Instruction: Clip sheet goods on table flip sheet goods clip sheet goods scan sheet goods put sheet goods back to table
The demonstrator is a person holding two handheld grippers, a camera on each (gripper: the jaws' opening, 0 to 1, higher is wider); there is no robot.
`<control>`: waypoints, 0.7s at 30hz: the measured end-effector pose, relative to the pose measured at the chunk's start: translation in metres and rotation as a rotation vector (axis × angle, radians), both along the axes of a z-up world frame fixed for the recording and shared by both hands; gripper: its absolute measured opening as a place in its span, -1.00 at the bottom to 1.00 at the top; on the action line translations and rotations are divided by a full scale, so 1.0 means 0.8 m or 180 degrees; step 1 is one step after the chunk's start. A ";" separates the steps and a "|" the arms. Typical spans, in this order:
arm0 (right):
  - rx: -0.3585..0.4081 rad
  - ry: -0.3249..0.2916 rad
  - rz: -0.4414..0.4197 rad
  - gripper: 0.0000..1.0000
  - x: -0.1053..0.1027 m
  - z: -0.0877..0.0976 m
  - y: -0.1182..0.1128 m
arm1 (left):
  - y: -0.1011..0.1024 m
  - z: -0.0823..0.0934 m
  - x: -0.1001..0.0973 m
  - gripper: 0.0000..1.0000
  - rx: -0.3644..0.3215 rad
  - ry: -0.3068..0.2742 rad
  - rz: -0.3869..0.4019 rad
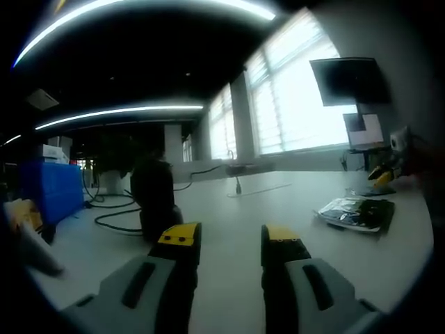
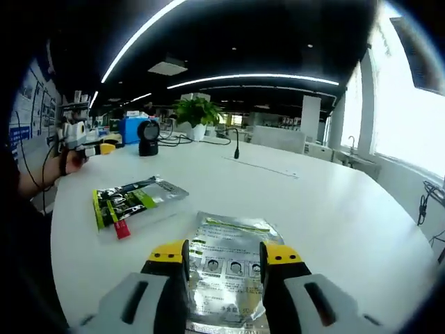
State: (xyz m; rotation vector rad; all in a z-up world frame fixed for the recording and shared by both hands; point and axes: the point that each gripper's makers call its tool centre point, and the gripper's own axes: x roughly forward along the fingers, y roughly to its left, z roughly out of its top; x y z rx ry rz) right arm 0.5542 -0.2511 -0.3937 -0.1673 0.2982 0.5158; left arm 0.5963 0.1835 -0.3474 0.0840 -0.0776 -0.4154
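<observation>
A silver sheet packet [image 2: 233,268] lies flat on the white table [image 2: 334,209], and my right gripper [image 2: 224,256] hovers open just over its near half, one jaw on each side. To its left lies a green-and-black packet [image 2: 135,198] with a red tab. My left gripper [image 2: 83,145] is at the table's far left edge, held in a hand. In the left gripper view my left gripper [image 1: 229,243] stands open over bare table, nothing between its jaws. A dark packet [image 1: 356,212] lies to its right, with my right gripper [image 1: 384,174] beyond it.
A black scanner [image 1: 154,198] [image 2: 148,137] stands on the table with cables [image 1: 115,209] trailing from it. A blue box [image 1: 49,191], a potted plant [image 2: 197,111], a thin microphone stalk [image 2: 236,142] and a monitor [image 1: 348,80] by the windows are around.
</observation>
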 end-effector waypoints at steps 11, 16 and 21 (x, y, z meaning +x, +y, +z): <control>-0.0088 0.0331 0.0266 -0.10 0.001 -0.014 0.002 | 0.000 0.001 0.000 -0.45 -0.0008 -0.0009 0.0001; -0.0200 0.0490 0.0346 -0.07 -0.001 -0.027 0.000 | 0.000 0.000 0.000 -0.45 -0.0005 -0.0002 0.0001; -0.0093 0.0531 0.0221 -0.06 -0.002 -0.030 -0.001 | 0.000 0.000 0.000 -0.45 0.0000 -0.0003 0.0003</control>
